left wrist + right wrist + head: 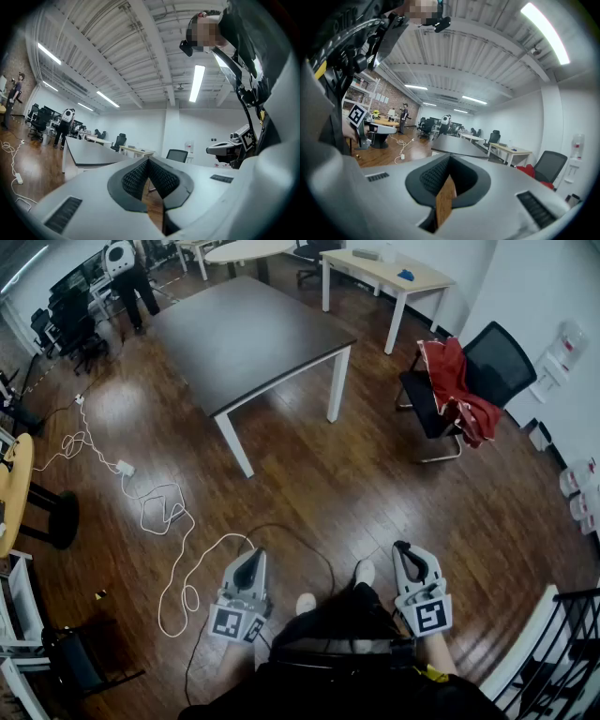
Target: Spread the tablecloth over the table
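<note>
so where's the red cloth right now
In the head view, the red cloth is draped over the black office chair at upper right, just to the right of the dark table and close to the white wall.

From here, my left gripper (149,161) has its jaws closed tip to tip, the black ribbed pads (133,180) meeting in a point. Past them stands the large grey-topped table with white legs (91,157), and a black office chair (177,154) sits right of it. A person with a white backpack (65,123) stands near the table's far end. A white cable (11,161) trails over the brown wooden floor (33,180). My right gripper (230,149) shows at the right, under a long ceiling strip light (197,83).
</note>
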Available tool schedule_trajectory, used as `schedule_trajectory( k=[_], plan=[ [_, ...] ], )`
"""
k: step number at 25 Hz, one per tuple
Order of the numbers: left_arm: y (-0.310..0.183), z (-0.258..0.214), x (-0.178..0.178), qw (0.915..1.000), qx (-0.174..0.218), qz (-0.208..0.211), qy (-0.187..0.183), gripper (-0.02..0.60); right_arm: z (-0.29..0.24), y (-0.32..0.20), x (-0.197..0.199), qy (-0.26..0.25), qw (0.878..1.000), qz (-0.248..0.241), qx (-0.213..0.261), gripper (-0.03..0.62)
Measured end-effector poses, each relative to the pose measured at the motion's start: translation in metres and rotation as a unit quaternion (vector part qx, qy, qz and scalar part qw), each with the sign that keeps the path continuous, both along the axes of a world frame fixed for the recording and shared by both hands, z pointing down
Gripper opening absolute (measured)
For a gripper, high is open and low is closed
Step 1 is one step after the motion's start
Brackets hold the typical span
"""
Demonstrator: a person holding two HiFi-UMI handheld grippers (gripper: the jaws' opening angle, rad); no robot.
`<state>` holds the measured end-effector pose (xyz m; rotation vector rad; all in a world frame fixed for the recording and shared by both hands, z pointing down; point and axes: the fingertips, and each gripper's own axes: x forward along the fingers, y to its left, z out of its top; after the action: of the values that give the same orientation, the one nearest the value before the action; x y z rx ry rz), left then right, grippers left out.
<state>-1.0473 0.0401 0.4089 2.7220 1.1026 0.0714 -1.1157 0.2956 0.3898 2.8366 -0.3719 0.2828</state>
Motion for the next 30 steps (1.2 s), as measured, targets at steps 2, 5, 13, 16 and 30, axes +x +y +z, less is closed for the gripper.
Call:
schedule_trajectory(
  k=[2,5,13,16,30],
  plan=[
    [0.009,0.0,0.016,0.9999,0.011,0.012,0.005,-0.009,0.005,0.006,0.018,-0.002,1.0,0.009,0.03,0.006],
    [0.036,-0.006,0.044,0.9993,0.028,0.022,0.014,-0.009,0.006,0.027,0.05,0.007,0.999,0.004,0.04,0.006],
    [0.175,-0.043,0.134,0.9975,0.037,0.038,0.047,-0.009,-0.03,0.16,0.137,0.063,0.995,0.01,0.075,0.005],
    [0.234,-0.054,0.159,0.9957,0.037,0.06,0.059,-0.009,-0.029,0.209,0.148,0.065,0.996,0.019,0.059,0.005],
    [0.393,-0.034,0.324,0.9832,0.044,0.174,0.033,-0.009,0.021,0.356,0.235,0.01,0.986,0.157,0.048,0.005]
  ],
)
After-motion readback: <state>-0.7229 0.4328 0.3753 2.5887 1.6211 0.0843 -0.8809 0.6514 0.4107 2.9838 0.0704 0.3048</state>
